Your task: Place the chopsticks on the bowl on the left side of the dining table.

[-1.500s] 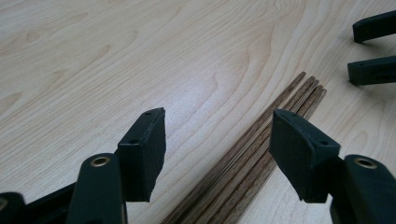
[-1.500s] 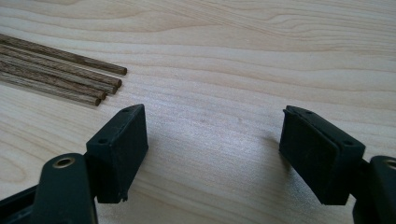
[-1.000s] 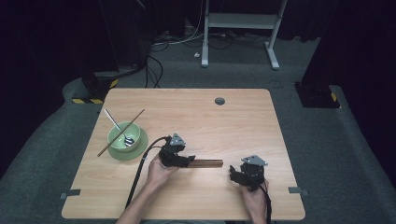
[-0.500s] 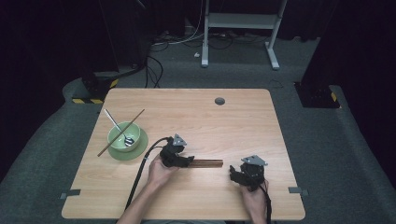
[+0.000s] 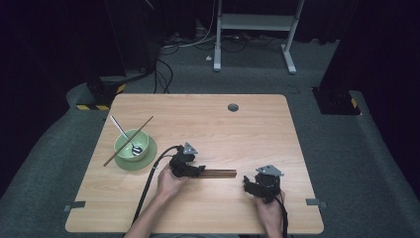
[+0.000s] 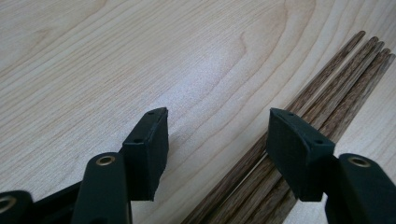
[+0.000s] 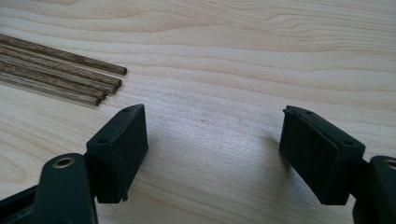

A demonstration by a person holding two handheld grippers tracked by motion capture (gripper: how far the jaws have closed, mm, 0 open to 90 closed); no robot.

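Several dark wooden chopsticks [image 5: 220, 173] lie side by side in a bundle on the table's near half. My left gripper [image 5: 197, 170] rests at the bundle's left end. In the left gripper view its jaws [image 6: 217, 116] stand open and have just been closing a little. Its right fingertip [image 6: 299, 149] sits over the chopsticks [image 6: 336, 70], and mostly bare wood lies between the jaws. My right gripper [image 5: 253, 184] stands open on the table just right of the bundle. In the right gripper view [image 7: 215, 112] the chopstick tips [image 7: 60, 70] lie off to the upper left, with nothing between the jaws.
A green bowl [image 5: 123, 149] on a green saucer stands at the table's left, with a metal spoon [image 5: 124, 135] in it and a single chopstick [image 5: 141, 129] laid across its rim. A round cable hole [image 5: 233, 107] sits near the far edge.
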